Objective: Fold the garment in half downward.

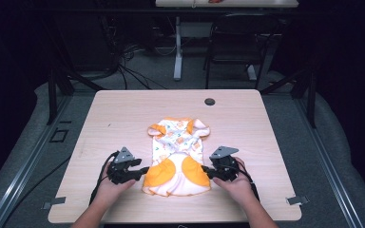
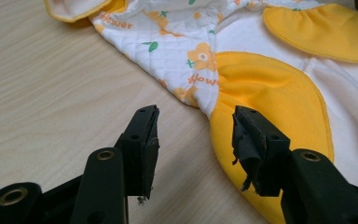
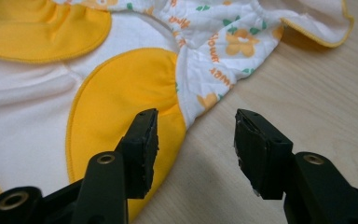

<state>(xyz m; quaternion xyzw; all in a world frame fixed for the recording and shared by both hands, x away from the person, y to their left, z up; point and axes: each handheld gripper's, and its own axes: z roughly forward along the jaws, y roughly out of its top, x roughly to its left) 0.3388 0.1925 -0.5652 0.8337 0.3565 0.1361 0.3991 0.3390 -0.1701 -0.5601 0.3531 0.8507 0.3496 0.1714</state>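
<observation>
Pale wood table [image 1: 123,114], dark room behind — your two grippers flank a small garment.

You have the baby garment [image 1: 178,156] lying flat near the front middle of the table, white quilted cloth with orange flowers and two yellow-orange patches at its near end. Your left gripper [image 2: 196,133] sits at the garment's left edge with its jaws spread — one over bare wood, the other over the yellow patch [image 2: 270,93]. Your right gripper [image 3: 196,135] sits at the right edge, jaws likewise apart, straddling the hem and gripping nothing. A black grommet [image 1: 210,101] sits near the table's far edge.
</observation>
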